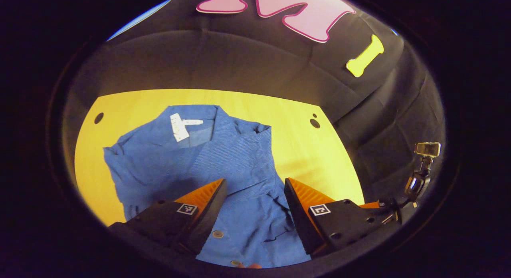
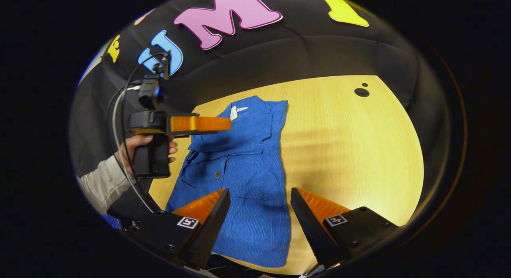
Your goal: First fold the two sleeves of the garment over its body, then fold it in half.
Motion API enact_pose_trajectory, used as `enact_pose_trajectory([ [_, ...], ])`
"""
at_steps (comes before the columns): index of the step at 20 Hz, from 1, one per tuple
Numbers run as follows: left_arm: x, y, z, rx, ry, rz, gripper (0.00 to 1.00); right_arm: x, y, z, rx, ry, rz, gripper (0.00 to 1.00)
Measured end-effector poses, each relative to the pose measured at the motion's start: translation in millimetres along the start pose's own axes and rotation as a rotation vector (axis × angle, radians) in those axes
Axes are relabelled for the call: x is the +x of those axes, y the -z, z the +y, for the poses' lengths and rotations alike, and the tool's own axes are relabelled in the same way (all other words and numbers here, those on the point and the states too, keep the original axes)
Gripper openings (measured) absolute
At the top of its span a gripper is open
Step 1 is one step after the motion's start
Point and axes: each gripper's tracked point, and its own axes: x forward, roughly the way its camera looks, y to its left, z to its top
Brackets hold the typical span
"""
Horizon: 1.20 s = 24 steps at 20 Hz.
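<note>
Jaws apart and empty on both: left gripper [image 1: 255,208], right gripper [image 2: 259,214]. Blue shirt [image 2: 243,166] laid flat on table [image 2: 351,150], long axis running away from both grippers; hem nearest.

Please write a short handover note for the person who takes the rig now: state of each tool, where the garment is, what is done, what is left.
Left tool: open, holds nothing, above the blue shirt.
Right tool: open, holds nothing, above the shirt's lower part.
Shirt lies on the yellow table, collar toward the far wall.
Done: both sleeves look folded in; the shirt is a narrow strip.
Left: fold it in half, probably hem to collar.
</note>
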Motion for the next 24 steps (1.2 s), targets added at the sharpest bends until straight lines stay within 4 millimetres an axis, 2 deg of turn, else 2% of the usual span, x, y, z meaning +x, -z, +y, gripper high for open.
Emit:
enact_pose_trajectory([
  [3, -61.9, 51.8, 38.2, 0.0, -0.136, -0.035, 0.84, -1.2, 15.5, 9.3, -0.023, 0.017, 0.017, 0.98],
  [5, -94.3, 103.3, 60.6, -0.035, -0.193, -0.023, 0.81, -2.6, 31.1, 15.9, -0.041, 0.029, 0.041, 0.98],
  [6, -107.0, 128.7, 73.1, -0.055, -0.229, -0.011, 0.84, -3.1, 40.2, 18.6, -0.048, 0.035, 0.055, 0.98],
  [10, -129.0, 229.7, 115.0, -0.181, -0.323, 0.115, 0.84, -3.1, 81.4, 20.6, -0.063, 0.075, 0.134, 0.98],
  [14, -137.5, 296.6, 148.5, -0.235, -0.412, 0.198, 0.84, -5.7, 111.3, 23.0, -0.037, 0.096, 0.178, 0.99],
  [16, -136.0, 321.9, 160.4, -0.248, -0.434, 0.245, 0.84, -6.1, 122.5, 20.2, -0.056, 0.118, 0.196, 0.98],
  [18, -129.6, 339.4, 160.6, -0.275, -0.425, 0.288, 0.84, -6.0, 134.0, 18.2, -0.061, 0.137, 0.22, 0.99],
  [20, -128.8, 348.3, 166.6, -0.271, -0.445, 0.316, 0.81, -4.5, 146.1, 13.7, -0.059, 0.159, 0.246, 0.99],
  [22, -126.9, 357.1, 172.8, -0.256, -0.464, 0.341, 0.84, -3.1, 158.1, 5.9, -0.069, 0.196, 0.282, 0.99],
  [23, -124.5, 358.9, 170.8, -0.259, -0.452, 0.353, 0.81, -2.6, 164.5, 0.4, -0.077, 0.217, 0.301, 0.99],
  [24, -121.3, 359.9, 168.2, -0.268, -0.436, 0.362, 0.84, -1.4, 170.1, -4.8, -0.082, 0.239, 0.32, 0.99],
])
